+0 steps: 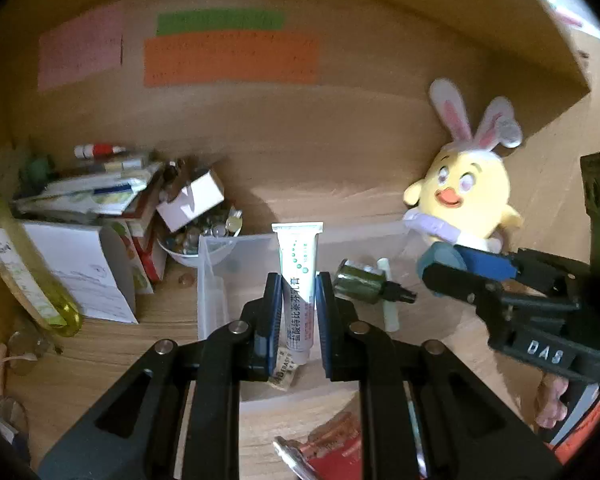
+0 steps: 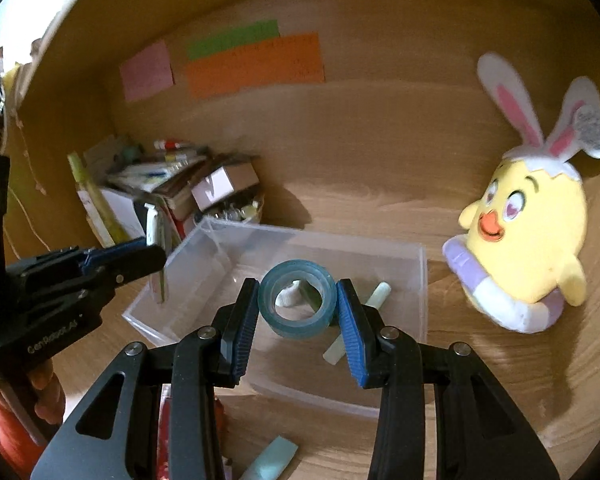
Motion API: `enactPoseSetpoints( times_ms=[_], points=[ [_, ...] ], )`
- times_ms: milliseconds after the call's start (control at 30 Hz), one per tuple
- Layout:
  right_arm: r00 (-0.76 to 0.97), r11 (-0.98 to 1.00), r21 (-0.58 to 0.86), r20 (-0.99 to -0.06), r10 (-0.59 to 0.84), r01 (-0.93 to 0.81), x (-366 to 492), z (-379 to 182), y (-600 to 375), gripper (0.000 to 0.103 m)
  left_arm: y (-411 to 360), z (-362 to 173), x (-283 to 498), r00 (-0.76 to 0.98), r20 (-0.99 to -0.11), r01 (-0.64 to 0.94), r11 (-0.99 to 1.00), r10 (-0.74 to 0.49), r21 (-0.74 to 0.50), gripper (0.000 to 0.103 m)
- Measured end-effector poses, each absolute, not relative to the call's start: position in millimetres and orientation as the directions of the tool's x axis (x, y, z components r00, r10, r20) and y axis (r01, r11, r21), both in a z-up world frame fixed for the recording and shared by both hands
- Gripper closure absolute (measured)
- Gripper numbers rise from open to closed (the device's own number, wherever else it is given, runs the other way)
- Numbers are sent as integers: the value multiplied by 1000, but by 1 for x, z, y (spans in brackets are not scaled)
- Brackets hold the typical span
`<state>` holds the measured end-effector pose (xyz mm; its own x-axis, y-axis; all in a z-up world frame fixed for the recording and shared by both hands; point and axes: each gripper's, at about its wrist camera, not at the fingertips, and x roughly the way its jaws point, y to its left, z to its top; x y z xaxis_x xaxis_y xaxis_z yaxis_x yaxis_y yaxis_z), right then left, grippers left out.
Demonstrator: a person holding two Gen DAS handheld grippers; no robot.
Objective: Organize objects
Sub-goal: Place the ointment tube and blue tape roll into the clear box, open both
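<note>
A white tube (image 1: 299, 280) is pinched upright between the pads of the left claw (image 1: 299, 280), and a blue tape roll (image 2: 297, 298) is squeezed by the right claw (image 2: 298, 302). Both are held over the clear box (image 2: 420, 280) on the desk (image 2: 500, 380), whose back edge lies beyond.

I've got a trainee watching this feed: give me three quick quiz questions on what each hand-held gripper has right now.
1. What does the left hand-held gripper hold?
2. True or false: the right hand-held gripper is empty.
3. Which lies inside the clear box: A) plush chick, B) pale stick, C) orange note?

Key: 1. A white tube. 2. False; it grips a roll of blue tape. 3. B, the pale stick.
</note>
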<state>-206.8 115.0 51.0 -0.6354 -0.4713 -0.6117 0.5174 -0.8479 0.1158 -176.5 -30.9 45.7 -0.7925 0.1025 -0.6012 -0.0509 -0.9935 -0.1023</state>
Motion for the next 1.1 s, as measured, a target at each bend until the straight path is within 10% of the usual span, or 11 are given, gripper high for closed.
enactPoseSetpoints(
  times_ms=[967,1100],
  points=[
    [-528,-877,52,-781,-333,477,-251,-14,91,57,-45,-2,-219,-672,-727,-42,-988,140,-152,86],
    [-561,-881,43,-756,-338,472,-244,-1,96,51,-45,8,-209,-691,-710,-43,-988,135,-146,71]
  ],
)
